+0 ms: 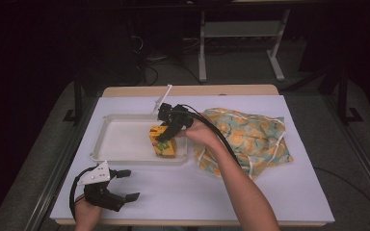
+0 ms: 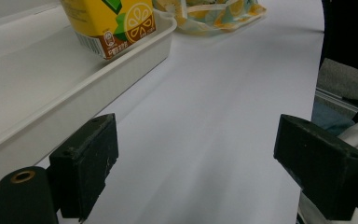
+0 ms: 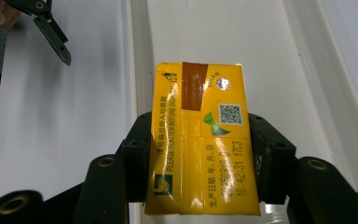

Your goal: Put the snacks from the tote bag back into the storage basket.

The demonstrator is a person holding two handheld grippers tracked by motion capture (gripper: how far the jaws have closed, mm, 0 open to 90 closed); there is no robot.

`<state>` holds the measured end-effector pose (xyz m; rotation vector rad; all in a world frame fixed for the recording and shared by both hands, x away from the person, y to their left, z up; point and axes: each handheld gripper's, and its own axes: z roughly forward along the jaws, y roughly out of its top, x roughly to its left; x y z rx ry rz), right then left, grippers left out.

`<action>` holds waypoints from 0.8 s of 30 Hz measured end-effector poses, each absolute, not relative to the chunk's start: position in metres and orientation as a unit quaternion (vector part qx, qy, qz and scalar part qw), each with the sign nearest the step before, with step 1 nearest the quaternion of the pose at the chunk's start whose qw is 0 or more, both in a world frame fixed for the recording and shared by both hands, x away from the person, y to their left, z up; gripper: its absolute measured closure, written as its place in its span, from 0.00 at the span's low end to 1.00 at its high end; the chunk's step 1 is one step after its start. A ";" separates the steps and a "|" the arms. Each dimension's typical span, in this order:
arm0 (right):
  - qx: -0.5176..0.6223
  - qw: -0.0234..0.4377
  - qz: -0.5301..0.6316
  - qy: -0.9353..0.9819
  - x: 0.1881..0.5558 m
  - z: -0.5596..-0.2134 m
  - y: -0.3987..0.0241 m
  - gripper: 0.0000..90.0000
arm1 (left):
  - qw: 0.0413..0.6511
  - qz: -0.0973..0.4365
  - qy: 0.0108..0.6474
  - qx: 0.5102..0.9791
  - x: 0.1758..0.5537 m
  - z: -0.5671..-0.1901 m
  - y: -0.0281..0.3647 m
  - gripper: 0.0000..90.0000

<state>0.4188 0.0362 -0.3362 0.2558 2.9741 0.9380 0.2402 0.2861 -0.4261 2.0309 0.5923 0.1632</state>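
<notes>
Inside the white tray [image 1: 125, 139], near its right edge, my right claw [image 1: 166, 134] grips the yellow juice carton [image 1: 164, 143]; my left claw [image 1: 125, 185] rests open at the bench's front left corner.

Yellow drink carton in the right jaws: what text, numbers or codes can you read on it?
"PLEASE FLATTEN BEFORE DISPOSAL" – sideways on the top of the yellow carton.
"31" – clearest part of the printed date stamp; the rest, with Chinese characters, is too blurred.
QR code on the same face – not readable.
Barcode and small print on the carton's side – too small to read.
</notes>
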 end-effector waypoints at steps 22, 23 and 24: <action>0.078 0.004 0.293 0.953 0.419 -0.348 0.038 0.54 | 0.489 0.067 0.244 0.835 0.240 -0.426 0.286 0.15; 0.077 0.003 0.294 0.953 0.419 -0.348 0.038 0.54 | 0.488 0.067 0.244 0.835 0.240 -0.426 0.286 0.15; 0.078 0.005 0.293 0.953 0.419 -0.349 0.038 0.54 | 0.488 0.067 0.244 0.835 0.240 -0.426 0.286 0.15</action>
